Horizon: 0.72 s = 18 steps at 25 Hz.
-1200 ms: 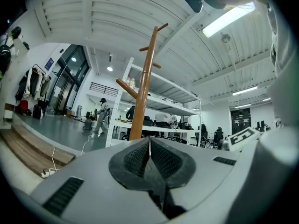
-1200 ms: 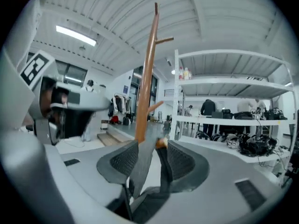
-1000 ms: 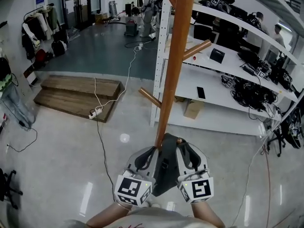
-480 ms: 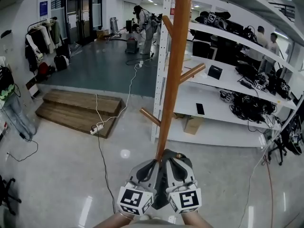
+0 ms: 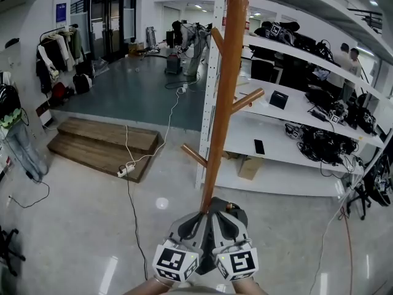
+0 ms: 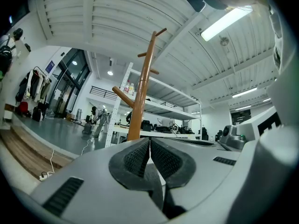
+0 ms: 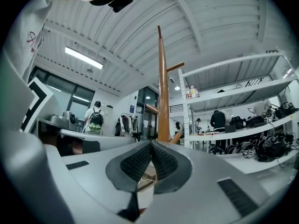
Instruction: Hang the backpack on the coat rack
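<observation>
The right gripper [image 5: 218,216] has slid in beside the left gripper [image 5: 198,217], its jaws just closing, now pressed together on nothing visible. The left jaws pinch the black backpack [image 5: 207,264] by the coat rack [image 5: 224,103].

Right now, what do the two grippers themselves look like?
Matching pair: left gripper and right gripper have light-grey moulded shells with slotted vents, and black textured pads on the fingers. Each carries a white cube with black square markers.
</observation>
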### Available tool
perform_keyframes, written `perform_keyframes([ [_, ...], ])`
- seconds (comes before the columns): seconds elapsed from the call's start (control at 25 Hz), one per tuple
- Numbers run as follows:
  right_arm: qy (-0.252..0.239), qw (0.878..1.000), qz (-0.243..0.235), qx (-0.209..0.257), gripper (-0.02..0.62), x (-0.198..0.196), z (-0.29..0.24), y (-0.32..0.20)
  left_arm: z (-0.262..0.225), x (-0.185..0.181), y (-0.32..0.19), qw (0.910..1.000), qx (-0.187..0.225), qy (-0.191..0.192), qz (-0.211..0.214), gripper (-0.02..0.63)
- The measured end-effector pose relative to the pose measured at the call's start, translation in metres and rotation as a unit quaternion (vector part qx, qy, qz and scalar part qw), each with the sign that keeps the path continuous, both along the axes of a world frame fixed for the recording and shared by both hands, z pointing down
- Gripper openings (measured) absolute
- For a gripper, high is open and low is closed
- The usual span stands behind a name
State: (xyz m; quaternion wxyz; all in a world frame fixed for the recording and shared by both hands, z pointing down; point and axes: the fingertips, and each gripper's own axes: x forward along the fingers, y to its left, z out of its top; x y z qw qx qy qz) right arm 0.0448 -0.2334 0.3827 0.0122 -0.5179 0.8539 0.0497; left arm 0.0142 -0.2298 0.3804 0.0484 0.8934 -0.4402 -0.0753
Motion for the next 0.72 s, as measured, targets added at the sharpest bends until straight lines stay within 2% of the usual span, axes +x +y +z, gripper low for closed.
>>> perform_keyframes([
  [0.72, 0.001, 1.0, -0.017, -0.005, 0.02, -0.0034, 0.0075, 0.0056, 0.0077, 0.0001, 0.0046, 1.0, -0.004, 0.004, -0.007, 0.021],
])
